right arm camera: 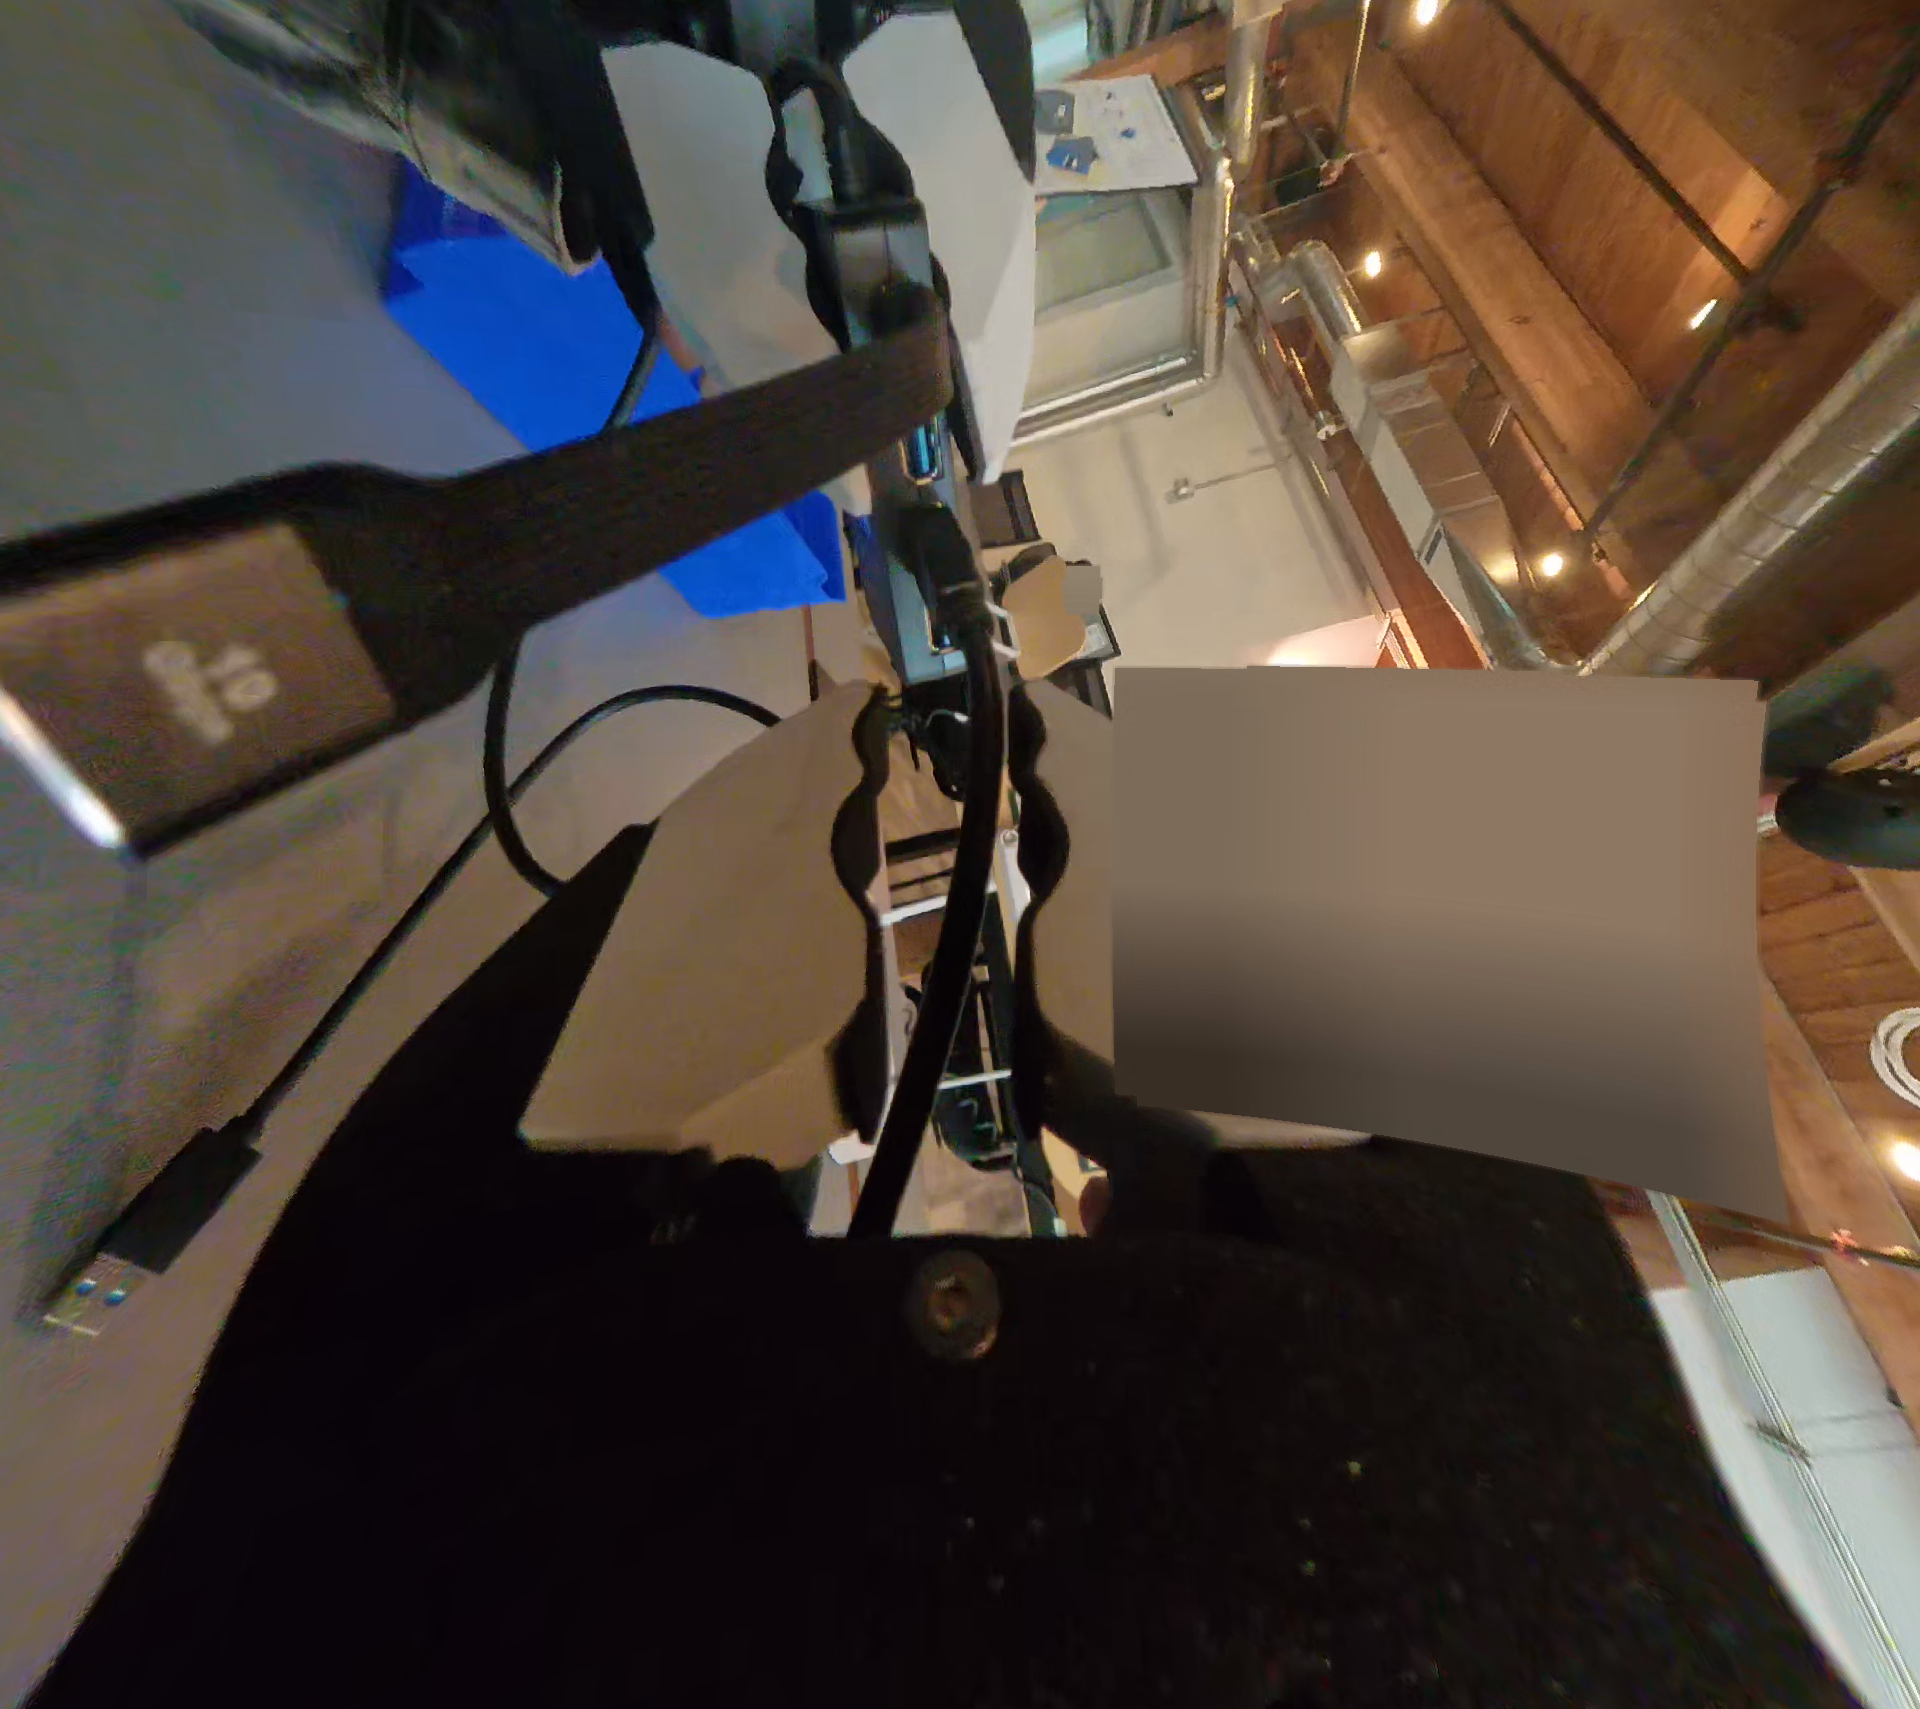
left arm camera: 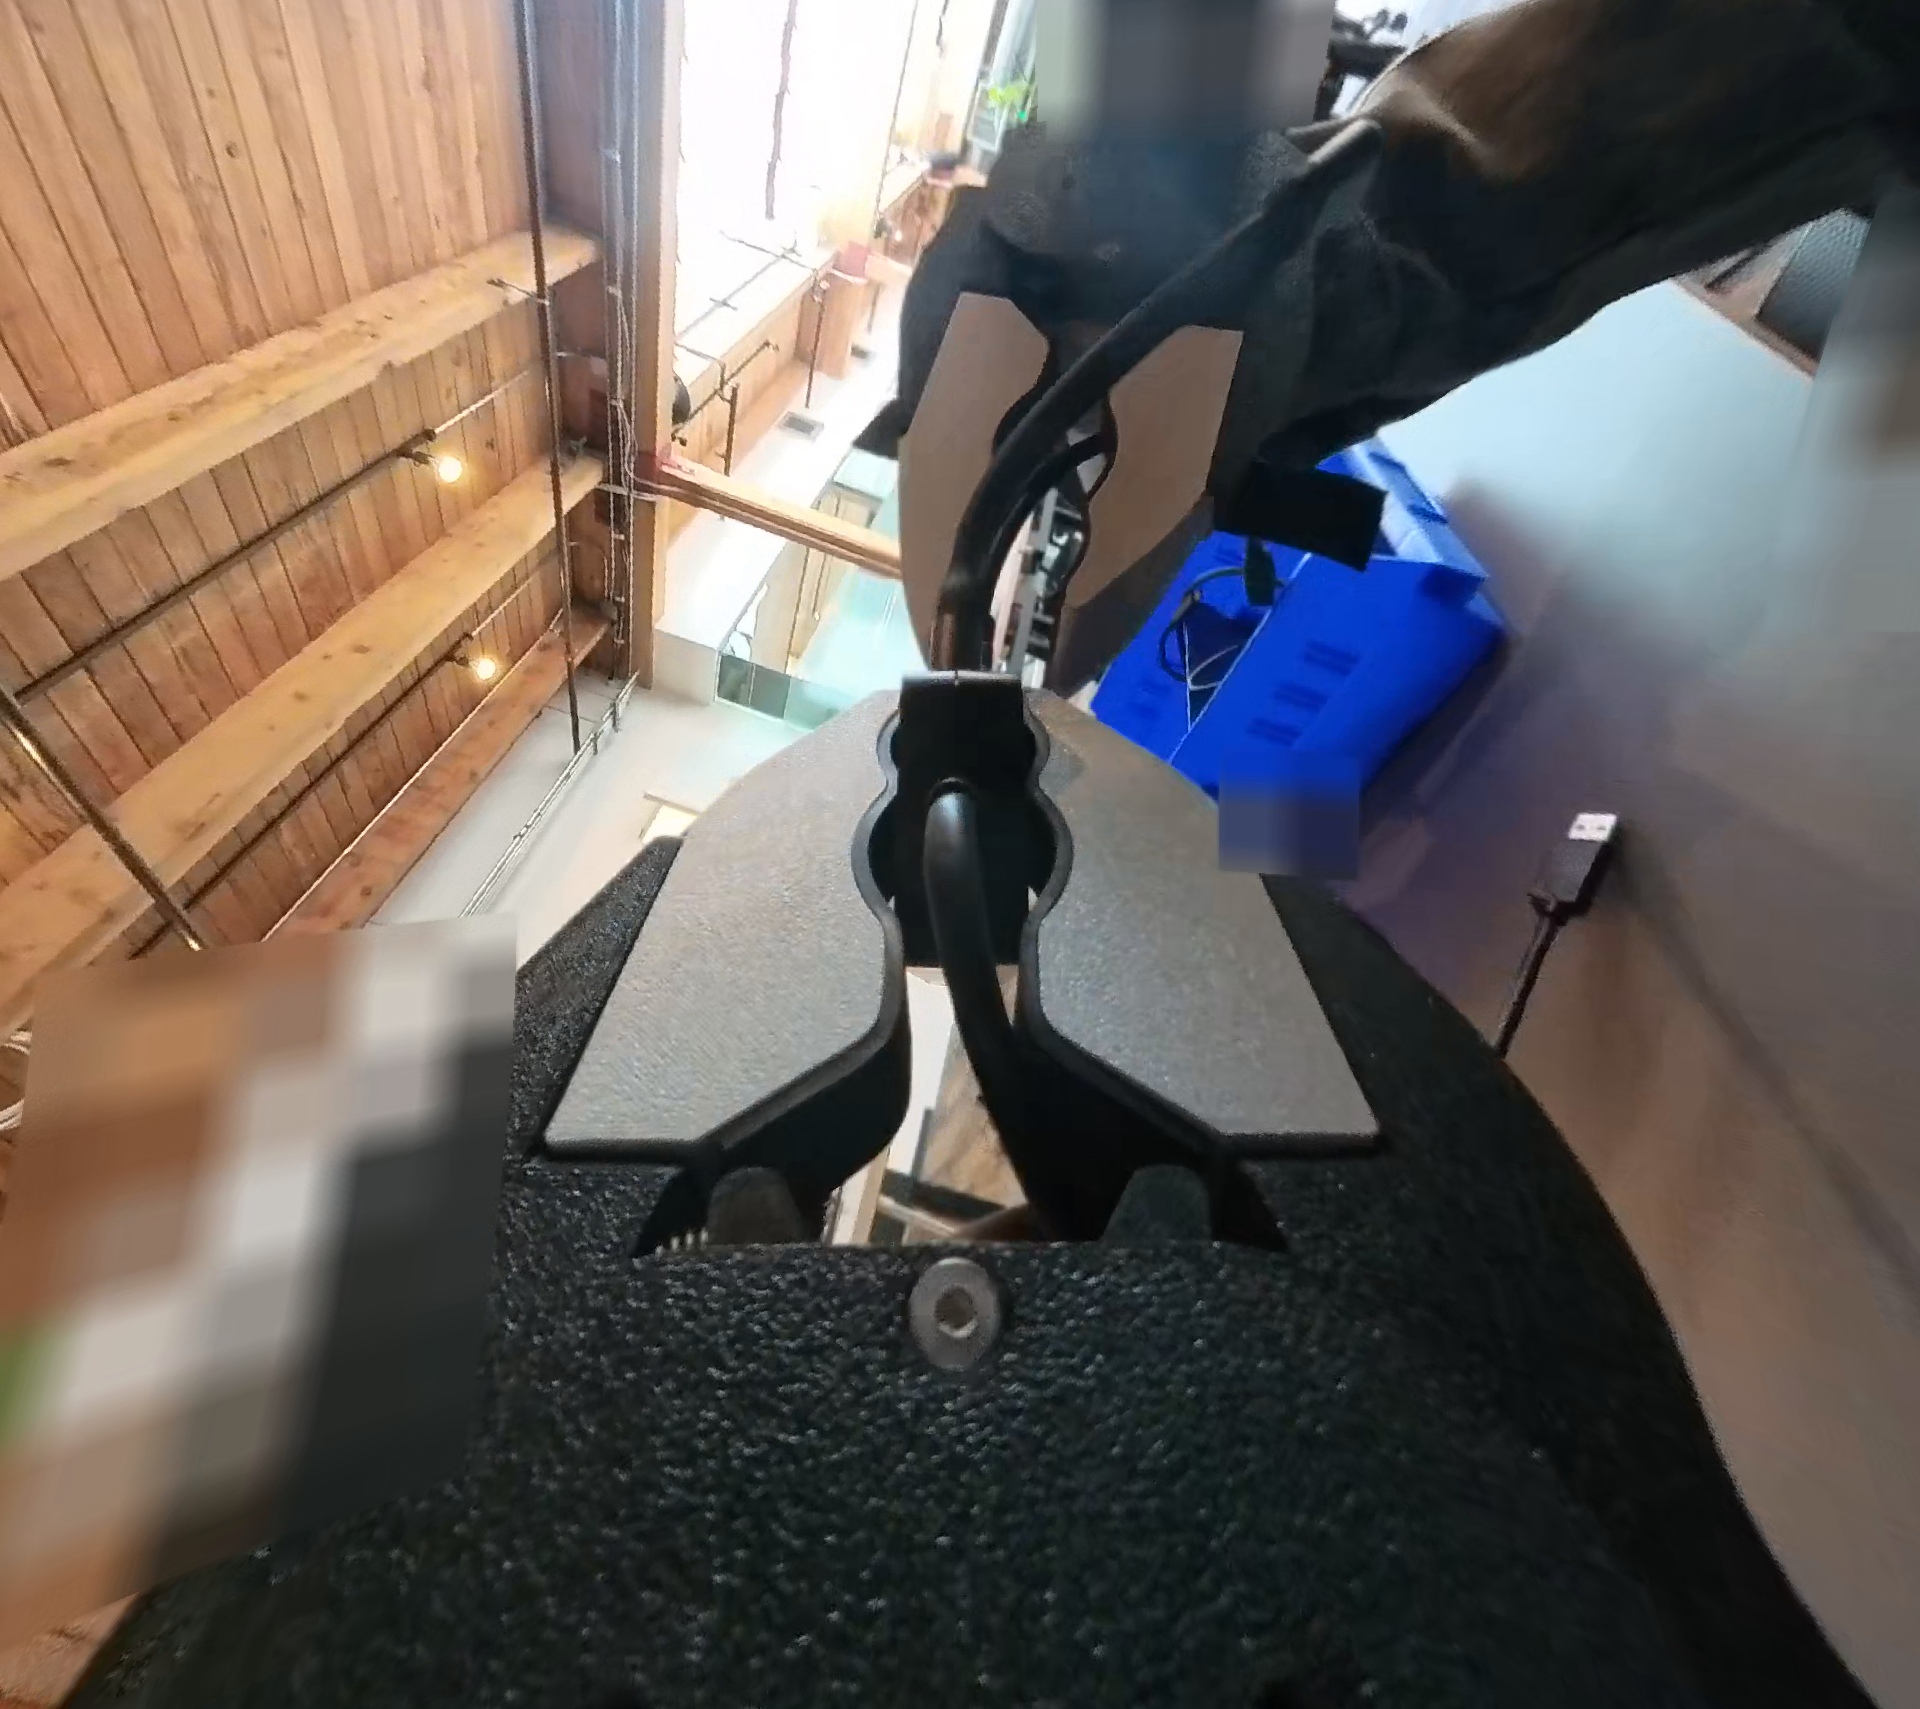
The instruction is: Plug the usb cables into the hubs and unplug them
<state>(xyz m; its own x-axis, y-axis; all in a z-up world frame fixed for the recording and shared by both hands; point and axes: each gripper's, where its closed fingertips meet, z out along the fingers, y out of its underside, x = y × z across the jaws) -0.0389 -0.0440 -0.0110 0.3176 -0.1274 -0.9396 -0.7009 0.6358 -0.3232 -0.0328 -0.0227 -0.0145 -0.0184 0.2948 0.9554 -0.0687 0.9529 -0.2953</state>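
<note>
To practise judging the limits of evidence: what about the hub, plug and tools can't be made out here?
Left wrist view: the hub is mostly hidden between the left tool's shut fingertips.
Right wrist view: a mosaic patch covers one side of the right tool, so its grip is unclear.
Right wrist view: blur hides whether the black plug is fully seated.

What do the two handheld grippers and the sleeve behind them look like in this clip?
Each gripper, left gripper and right gripper, has a black pebble-textured body with a centre screw and flat fingers with wavy, scalloped inner edges. A dark brown fuzzy sleeve follows the farther one.
</note>
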